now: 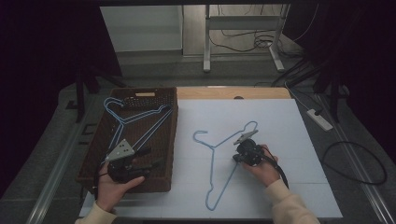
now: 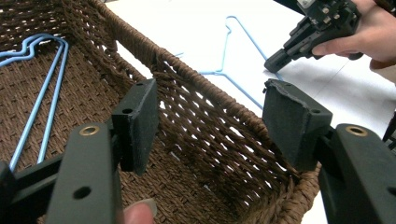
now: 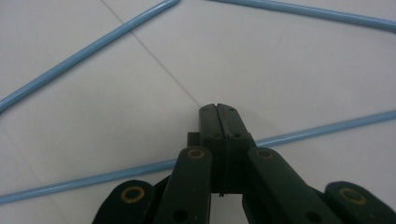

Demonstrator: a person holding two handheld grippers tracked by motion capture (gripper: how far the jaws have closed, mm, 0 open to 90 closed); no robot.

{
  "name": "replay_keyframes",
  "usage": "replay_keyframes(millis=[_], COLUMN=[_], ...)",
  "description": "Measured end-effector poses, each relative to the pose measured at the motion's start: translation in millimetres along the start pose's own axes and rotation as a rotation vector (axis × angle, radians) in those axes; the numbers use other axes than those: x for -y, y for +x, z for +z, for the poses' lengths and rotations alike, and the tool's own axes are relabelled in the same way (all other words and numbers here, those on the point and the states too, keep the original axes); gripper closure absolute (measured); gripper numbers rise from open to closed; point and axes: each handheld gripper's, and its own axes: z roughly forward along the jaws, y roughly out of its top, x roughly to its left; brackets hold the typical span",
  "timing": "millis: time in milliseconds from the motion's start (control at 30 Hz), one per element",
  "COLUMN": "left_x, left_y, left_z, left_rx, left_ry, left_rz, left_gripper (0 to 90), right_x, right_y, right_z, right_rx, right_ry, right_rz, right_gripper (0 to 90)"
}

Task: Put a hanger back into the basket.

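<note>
Blue hanger (image 3: 322, 129) passes under right gripper's (image 3: 218, 108) closed fingertips.

dim, dark-edged high view, with soft even light and faint blur up close.

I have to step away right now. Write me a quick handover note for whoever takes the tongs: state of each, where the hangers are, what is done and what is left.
Left tongs: open, holding nothing, over the near end of the wicker basket.
Right tongs: shut, tips low over the white mat, by a wire of the loose blue hanger; whether they pinch it cannot be told.
Done: blue hangers in the basket, at least one and apparently two.
Left: the loose hanger lies flat on the mat, right of the basket. It probably goes in too.
</note>
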Motion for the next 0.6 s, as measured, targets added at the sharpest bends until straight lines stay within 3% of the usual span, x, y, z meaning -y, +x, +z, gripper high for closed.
replay_keyframes(millis=[133,600], left_x=[-0.5,-1.2], left_y=[-0.8,-2.3], left_z=[-0.4,0.3], left_rx=[0.001,0.003], left_ry=[-0.002,-0.002], left_rz=[0.002,0.006], left_gripper=[37.1,37.2], right_x=[6.9,48.6], right_y=[0.6,4.2], right_z=[-4.9,-27.7], right_rx=[-0.005,-0.026], right_ry=[0.008,-0.018], right_rz=[0.037,0.087], right_gripper=[90.0,90.0])
